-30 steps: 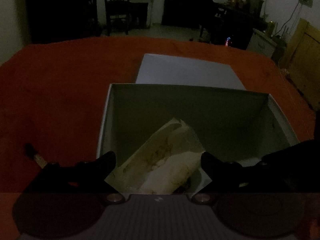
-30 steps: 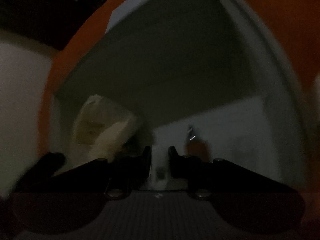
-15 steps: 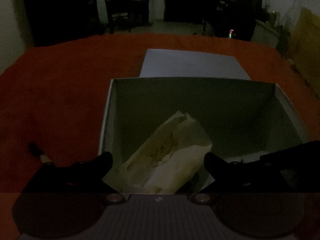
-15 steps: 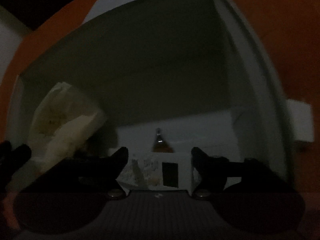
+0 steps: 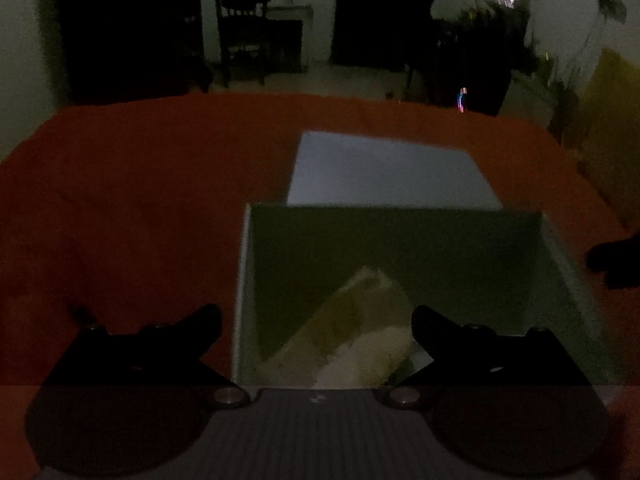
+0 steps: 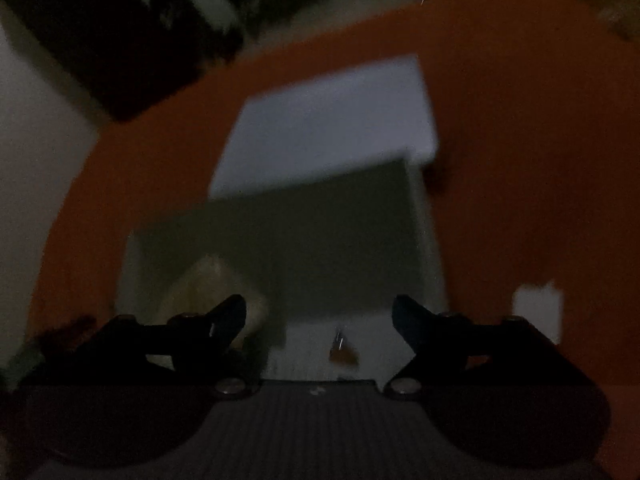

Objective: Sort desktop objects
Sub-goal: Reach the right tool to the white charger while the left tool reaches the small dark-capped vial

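An open white box [image 5: 242,280] sits on the orange-red cloth. A crumpled cream paper bag [image 5: 352,336] lies in its near left part. My left gripper [image 5: 316,320] is open and empty above the box's near edge. In the right wrist view the same box [image 6: 434,264] holds the bag [image 6: 208,284], a white flat packet [image 6: 312,340] and a small brown item [image 6: 342,354]. My right gripper [image 6: 319,312] is open and empty, raised above the box's near side.
The box's white lid [image 5: 384,168] lies flat behind the box, and it also shows in the right wrist view [image 6: 328,124]. A small white object [image 6: 536,308] lies on the cloth right of the box. A chair [image 5: 240,28] stands beyond the table.
My right gripper opened, let the white packet drop into the box, and pulled up and back. My left gripper stayed open and drew back slightly from the box.
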### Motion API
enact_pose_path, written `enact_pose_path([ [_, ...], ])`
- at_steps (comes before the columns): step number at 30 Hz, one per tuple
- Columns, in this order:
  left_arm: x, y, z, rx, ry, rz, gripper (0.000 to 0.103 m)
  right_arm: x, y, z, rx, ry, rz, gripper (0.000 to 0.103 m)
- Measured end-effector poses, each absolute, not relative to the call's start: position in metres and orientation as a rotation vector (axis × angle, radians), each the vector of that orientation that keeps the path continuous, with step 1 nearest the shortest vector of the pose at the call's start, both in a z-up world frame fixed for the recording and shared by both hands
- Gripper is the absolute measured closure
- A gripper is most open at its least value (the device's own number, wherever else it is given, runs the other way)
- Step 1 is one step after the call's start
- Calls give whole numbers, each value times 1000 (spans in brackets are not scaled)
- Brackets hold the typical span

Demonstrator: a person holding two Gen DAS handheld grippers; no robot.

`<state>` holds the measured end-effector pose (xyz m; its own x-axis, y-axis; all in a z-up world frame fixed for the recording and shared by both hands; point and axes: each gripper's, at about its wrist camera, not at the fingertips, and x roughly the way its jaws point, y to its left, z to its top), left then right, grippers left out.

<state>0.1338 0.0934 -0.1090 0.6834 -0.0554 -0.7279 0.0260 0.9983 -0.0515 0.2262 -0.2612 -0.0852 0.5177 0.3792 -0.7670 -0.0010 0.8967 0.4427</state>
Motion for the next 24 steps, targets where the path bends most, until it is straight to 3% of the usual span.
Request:
enact_pose_path([
  [9,140,160,-100,-112,794,132,0,228,-330,-78,479,953,46,18],
  [24,186,259,-221,-283,993,500,0,248,-361,-215,450,1180,-215,19],
])
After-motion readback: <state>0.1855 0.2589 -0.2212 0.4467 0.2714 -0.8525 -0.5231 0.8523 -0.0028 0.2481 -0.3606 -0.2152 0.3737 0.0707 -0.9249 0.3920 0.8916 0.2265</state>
